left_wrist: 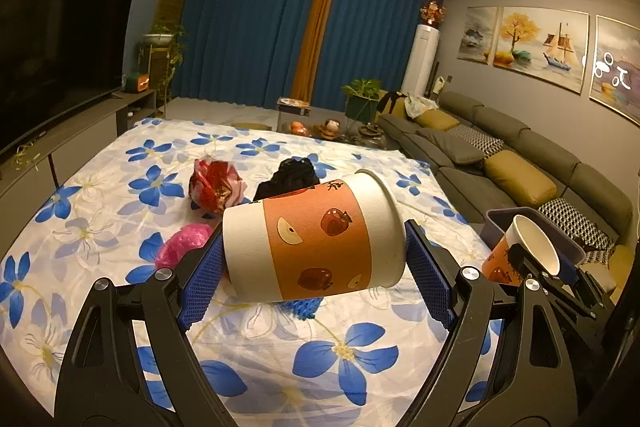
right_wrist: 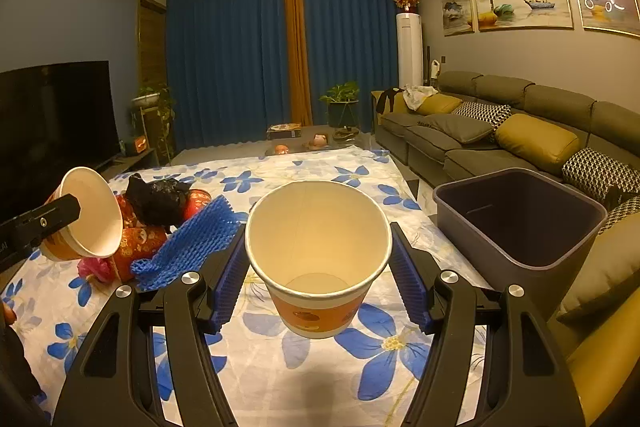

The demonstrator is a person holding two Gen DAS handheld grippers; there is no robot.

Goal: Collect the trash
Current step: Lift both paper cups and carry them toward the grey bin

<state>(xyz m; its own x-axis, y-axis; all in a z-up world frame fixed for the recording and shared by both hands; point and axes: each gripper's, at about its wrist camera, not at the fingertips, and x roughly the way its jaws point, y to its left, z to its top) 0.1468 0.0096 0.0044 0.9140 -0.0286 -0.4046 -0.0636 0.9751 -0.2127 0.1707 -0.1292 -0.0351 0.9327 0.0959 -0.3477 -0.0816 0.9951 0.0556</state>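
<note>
Left wrist view: I'm holding a paper cup [left_wrist: 316, 235] sideways in the left gripper [left_wrist: 316, 267], pads pressing on its base end at left and rim end at right, cup lifted above the floral cloth [left_wrist: 100, 195]. Past it more trash is lying on the cloth: red wrapper [left_wrist: 216, 187], black crumpled bag [left_wrist: 290, 175], pink bag [left_wrist: 184, 247], a scrap of blue foam net [left_wrist: 306, 307] showing under the cup. Far right, the right gripper [left_wrist: 534, 263] is carrying its own cup near the grey bin [left_wrist: 496, 223].

Right wrist view: I'm clamping a second paper cup [right_wrist: 318, 255] in the right gripper [right_wrist: 318, 267], mouth facing the camera, pads touching both sides just under the rim. The bin [right_wrist: 520, 223] is sitting right of the cloth, open, looks empty. Left, the other cup is hanging over the trash pile.

Handling judgement: these cups are looking light, thin-walled, easy to crush, so I'm wanting a gentle squeeze. Rim is the stiffest spot; the mid wall will likely buckle. The end-to-end hold on the left could slip, since the cup tapers. Both are empty, so no spill risk.
</note>
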